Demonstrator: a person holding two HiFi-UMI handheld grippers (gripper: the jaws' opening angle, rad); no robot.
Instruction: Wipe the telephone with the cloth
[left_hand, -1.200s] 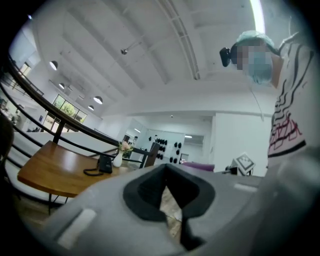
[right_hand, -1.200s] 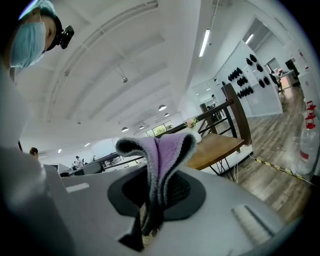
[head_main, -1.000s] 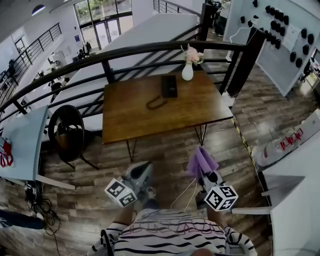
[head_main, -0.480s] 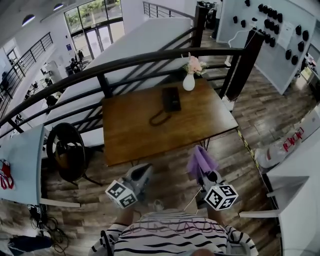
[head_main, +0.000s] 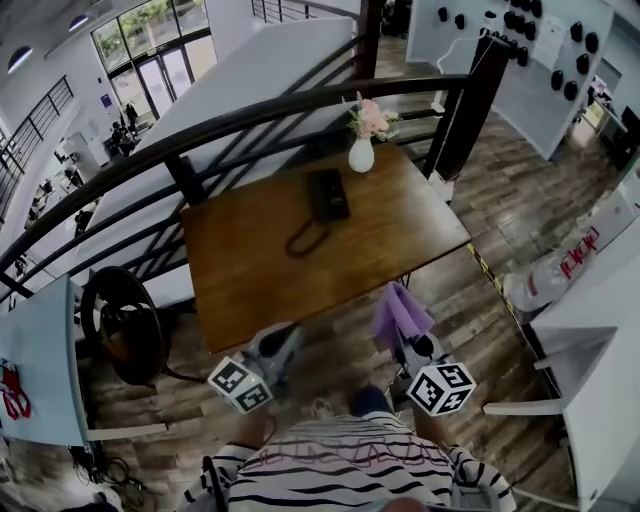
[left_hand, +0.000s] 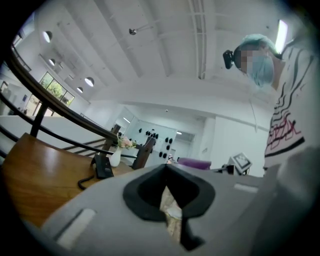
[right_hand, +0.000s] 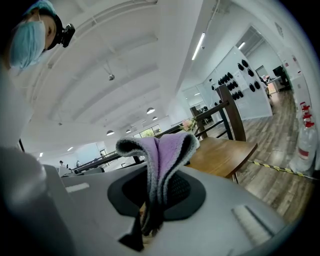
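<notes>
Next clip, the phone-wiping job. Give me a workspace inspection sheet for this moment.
Surface: wooden table.
Job's things: telephone on the table's far half; purple cloth held in the right tool.
Clutter: vase of flowers at the table's far edge.
Tools: left tool shut, empty; right tool shut on the cloth; both short of the table, over the floor.
Cables: cord looped on the table beside the telephone.
Surroundings: railing behind the table; chair at its left; wood floor.
</notes>
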